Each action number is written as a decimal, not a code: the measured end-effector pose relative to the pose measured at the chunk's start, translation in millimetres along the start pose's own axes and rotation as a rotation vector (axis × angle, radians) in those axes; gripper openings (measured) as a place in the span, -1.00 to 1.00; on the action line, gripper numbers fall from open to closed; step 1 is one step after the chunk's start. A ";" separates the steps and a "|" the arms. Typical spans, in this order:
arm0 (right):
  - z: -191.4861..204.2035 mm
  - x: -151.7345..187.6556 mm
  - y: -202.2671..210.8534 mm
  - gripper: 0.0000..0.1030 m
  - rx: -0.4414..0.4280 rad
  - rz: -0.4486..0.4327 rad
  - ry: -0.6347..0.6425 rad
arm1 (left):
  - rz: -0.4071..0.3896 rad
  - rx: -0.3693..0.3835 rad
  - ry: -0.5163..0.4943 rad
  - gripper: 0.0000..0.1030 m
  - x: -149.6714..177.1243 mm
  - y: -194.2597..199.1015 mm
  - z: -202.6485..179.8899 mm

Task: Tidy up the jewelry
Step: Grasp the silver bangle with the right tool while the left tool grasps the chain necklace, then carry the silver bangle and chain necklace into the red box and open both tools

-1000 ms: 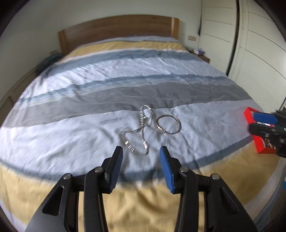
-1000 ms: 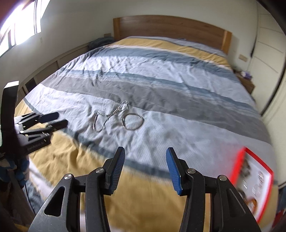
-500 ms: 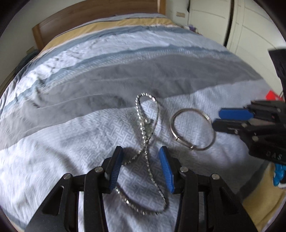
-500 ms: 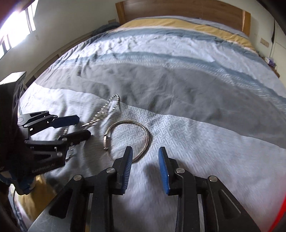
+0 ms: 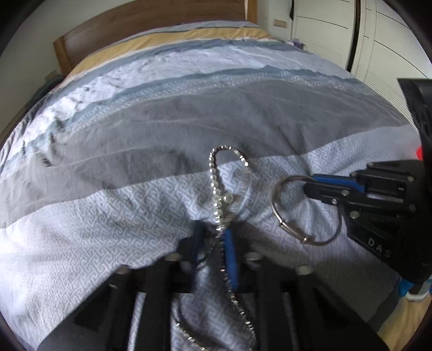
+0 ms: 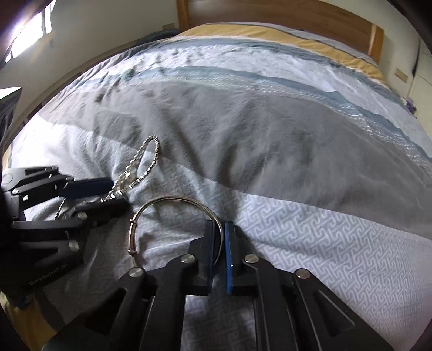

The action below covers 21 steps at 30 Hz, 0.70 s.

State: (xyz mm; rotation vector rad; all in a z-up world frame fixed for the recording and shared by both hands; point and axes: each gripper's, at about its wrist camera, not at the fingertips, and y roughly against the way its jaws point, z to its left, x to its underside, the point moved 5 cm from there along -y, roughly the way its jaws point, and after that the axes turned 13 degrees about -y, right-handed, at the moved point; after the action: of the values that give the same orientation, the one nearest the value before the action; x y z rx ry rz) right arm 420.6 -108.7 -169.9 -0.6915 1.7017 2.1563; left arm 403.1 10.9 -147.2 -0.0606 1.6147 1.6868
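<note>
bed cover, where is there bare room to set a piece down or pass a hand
Free: the grey band of the bed cover beyond the chain necklace, up to the headboard, and the patterned patch right of the right gripper. Crowded: the near middle, where the left gripper pinches the necklace beside the bangle.

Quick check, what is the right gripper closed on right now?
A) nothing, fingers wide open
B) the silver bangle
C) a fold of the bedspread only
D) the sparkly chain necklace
B: in the right wrist view the right gripper has its blue pads pinched on the wire of the silver bangle, while the chain necklace sits at the left gripper.
</note>
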 end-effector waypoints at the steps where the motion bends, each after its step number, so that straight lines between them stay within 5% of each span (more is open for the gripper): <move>1: -1.2 0.0 5.0 -0.89 0.004 -0.013 -0.006 | -0.003 -0.014 0.001 -0.92 -0.8 3.2 -2.0; 9: -26.9 6.5 87.7 -0.89 0.001 -0.138 -0.049 | -0.065 0.004 0.077 -0.92 -13.9 53.3 -17.8; 21: -77.6 35.0 252.6 -0.89 0.176 -0.260 -0.096 | -0.202 0.133 0.031 -0.92 -59.9 155.1 -98.5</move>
State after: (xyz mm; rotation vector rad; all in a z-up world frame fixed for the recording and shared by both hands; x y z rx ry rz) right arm 274.5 -248.4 3.9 -0.7049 1.6284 1.8105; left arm 313.0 -85.5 -6.0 -0.1777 1.6802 1.4293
